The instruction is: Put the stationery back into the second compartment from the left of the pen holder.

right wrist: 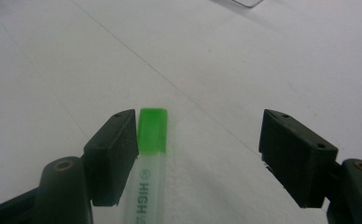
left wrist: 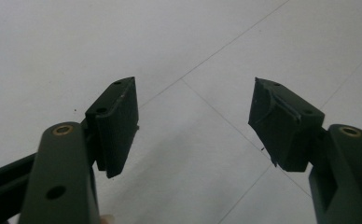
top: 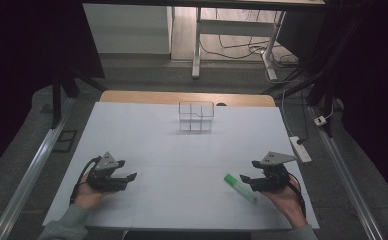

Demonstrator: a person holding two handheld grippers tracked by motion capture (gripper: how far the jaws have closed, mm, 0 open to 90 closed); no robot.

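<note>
Both your grippers stand released: your right gripper has the green highlighter lying between its jaws at five o'clock on the table, so, I judge, clench next, while your left gripper waits at seven o'clock.

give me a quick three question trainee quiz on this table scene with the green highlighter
1. True or false: the right gripper is clamped on the highlighter.
2. Multiple choice: where does the clear organiser stand? A) beside the left gripper B) at the far middle of the table C) on the floor
3. Fill in: the highlighter's cap is ____ in colour.

Key
1. False: its fingers stand apart, and the highlighter lies on the table next to one of them, with a wide gap to the other.
2. B
3. Green
</note>
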